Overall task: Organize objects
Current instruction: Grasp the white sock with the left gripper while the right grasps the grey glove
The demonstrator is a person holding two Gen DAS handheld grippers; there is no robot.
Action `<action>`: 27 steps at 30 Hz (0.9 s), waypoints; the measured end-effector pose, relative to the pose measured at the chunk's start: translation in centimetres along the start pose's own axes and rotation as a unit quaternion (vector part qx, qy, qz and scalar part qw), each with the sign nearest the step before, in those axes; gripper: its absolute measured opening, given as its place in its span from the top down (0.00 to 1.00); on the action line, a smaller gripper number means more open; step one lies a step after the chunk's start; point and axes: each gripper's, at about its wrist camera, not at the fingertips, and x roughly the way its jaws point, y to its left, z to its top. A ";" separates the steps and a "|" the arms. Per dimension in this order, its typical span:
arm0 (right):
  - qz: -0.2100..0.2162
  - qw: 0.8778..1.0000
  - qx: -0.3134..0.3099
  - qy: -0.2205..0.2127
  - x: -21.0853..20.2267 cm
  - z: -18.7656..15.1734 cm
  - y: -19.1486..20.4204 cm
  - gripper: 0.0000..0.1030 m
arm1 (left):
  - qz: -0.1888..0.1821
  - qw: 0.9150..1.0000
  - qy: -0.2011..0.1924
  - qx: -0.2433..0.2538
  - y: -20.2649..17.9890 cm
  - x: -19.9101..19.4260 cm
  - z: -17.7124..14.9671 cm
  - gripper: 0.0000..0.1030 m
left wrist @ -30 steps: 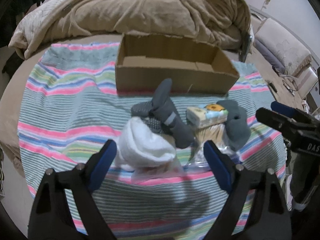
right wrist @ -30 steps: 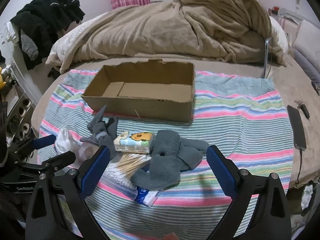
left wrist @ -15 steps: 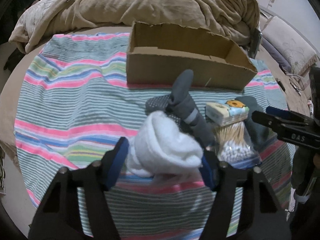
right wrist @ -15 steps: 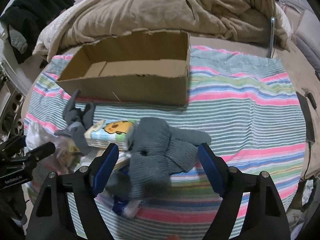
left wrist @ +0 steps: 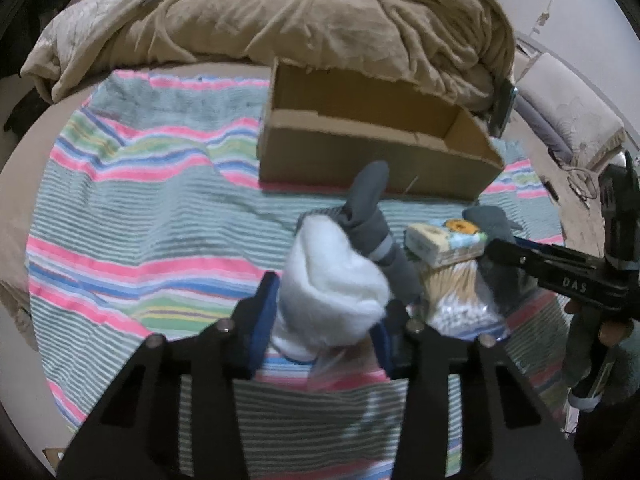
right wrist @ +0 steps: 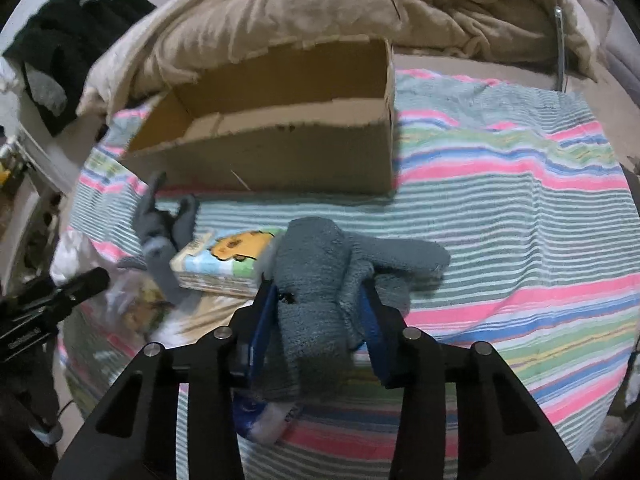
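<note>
My left gripper [left wrist: 326,316] is shut on a white sock [left wrist: 332,284] at the front of the striped blanket [left wrist: 140,232]. My right gripper [right wrist: 318,316] is shut on a grey knit sock [right wrist: 320,280]. Behind them lie a dark grey sock [left wrist: 370,216], a tissue pack with a cartoon print [right wrist: 224,258] and a bag of cotton swabs [left wrist: 456,292]. An open, empty cardboard box [left wrist: 372,132] stands farther back on the blanket; it also shows in the right wrist view [right wrist: 280,140].
A crumpled beige duvet [left wrist: 280,16] fills the bed behind the box. Black clothes [right wrist: 68,52] hang at the far left. The right gripper's arm [left wrist: 560,272] reaches in from the right beside the pile. A blue and white packet [right wrist: 260,420] lies under the grey sock.
Both grippers have moved forward onto the pile and closed, the left around the white sock, the right around the grey knit sock. Both socks now sit raised between the fingers.
</note>
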 end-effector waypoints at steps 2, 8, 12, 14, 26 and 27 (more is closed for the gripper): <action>0.001 1.000 -0.005 -0.009 -1.0 0.2 0.1 0.58 | -0.008 1.000 -0.007 -0.002 -0.1 -0.5 0.2 0.58; 0.005 0.999 -0.011 -0.037 -3.2 1.2 1.0 0.58 | -0.019 0.999 -0.025 -0.007 -0.3 -2.0 1.1 0.58; 0.005 0.998 -0.019 -0.057 -4.4 2.4 1.5 0.58 | -0.028 0.998 -0.048 0.007 -1.2 -3.2 2.3 0.58; 0.004 0.997 -0.023 -0.067 -4.8 3.1 1.6 0.58 | -0.030 0.998 -0.061 0.012 -1.6 -3.6 3.1 0.58; -0.003 0.993 -0.043 -0.112 -5.8 8.0 1.5 0.58 | -0.043 0.994 -0.092 0.032 -2.7 -3.1 8.4 0.58; -0.002 0.992 -0.046 -0.115 -5.9 8.3 1.5 0.58 | -0.046 0.994 -0.093 0.034 -2.8 -2.9 9.0 0.58</action>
